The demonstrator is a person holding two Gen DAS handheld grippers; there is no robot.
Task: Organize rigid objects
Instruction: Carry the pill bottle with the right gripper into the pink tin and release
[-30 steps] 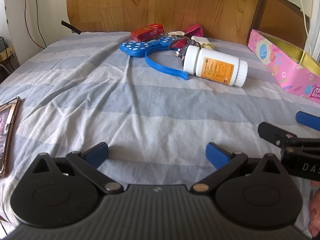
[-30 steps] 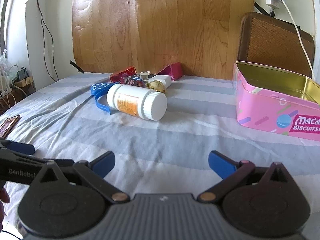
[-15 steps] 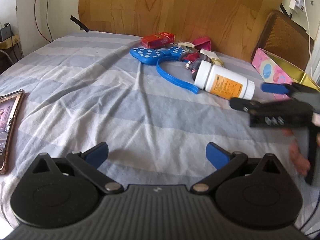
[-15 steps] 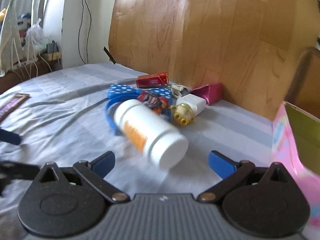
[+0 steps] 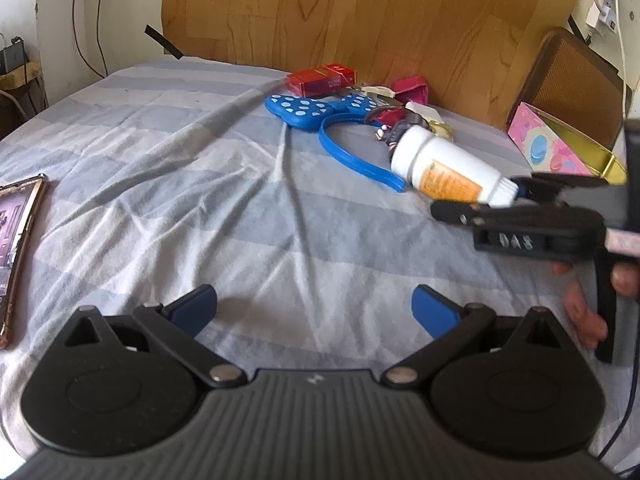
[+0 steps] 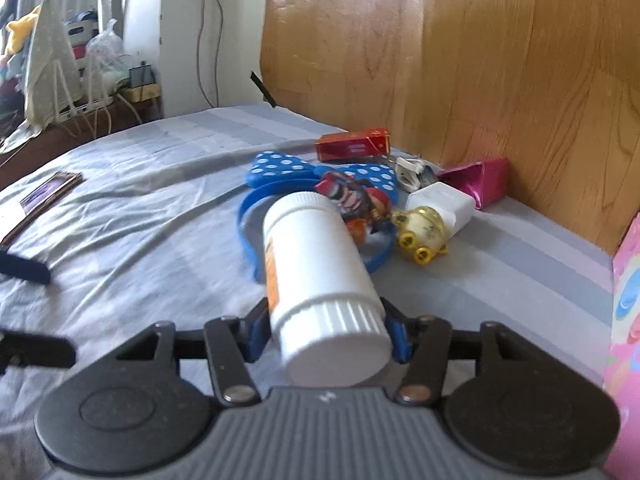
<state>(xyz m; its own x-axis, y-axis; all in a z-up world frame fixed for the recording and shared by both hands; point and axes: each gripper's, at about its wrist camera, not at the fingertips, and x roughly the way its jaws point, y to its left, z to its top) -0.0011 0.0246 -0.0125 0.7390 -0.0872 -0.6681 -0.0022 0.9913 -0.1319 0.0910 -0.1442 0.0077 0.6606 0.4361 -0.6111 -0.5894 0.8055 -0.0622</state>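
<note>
A white pill bottle (image 6: pixel 320 280) with an orange label lies on the striped bed sheet, cap end toward me. My right gripper (image 6: pixel 326 330) is shut on the bottle at its ribbed cap; it also shows in the left wrist view (image 5: pixel 516 200), gripping the bottle (image 5: pixel 444 166). My left gripper (image 5: pixel 314 310) is open and empty over bare sheet. Behind the bottle lie a blue polka-dot headband (image 6: pixel 312 176), a red box (image 6: pixel 352 144), a small figure toy (image 6: pixel 356 200), a yellow toy (image 6: pixel 420 232), a white charger (image 6: pixel 440 204) and a pink pouch (image 6: pixel 476 180).
A pink biscuit tin (image 5: pixel 560 148) stands open at the right, also at the right edge of the right wrist view (image 6: pixel 626 300). A phone (image 5: pixel 16 240) lies at the left of the bed. A wooden headboard (image 5: pixel 360 20) stands behind the objects.
My right gripper moved forward to the pill bottle and closed its jaws on the cap end. The left gripper stayed open and shifted little.
</note>
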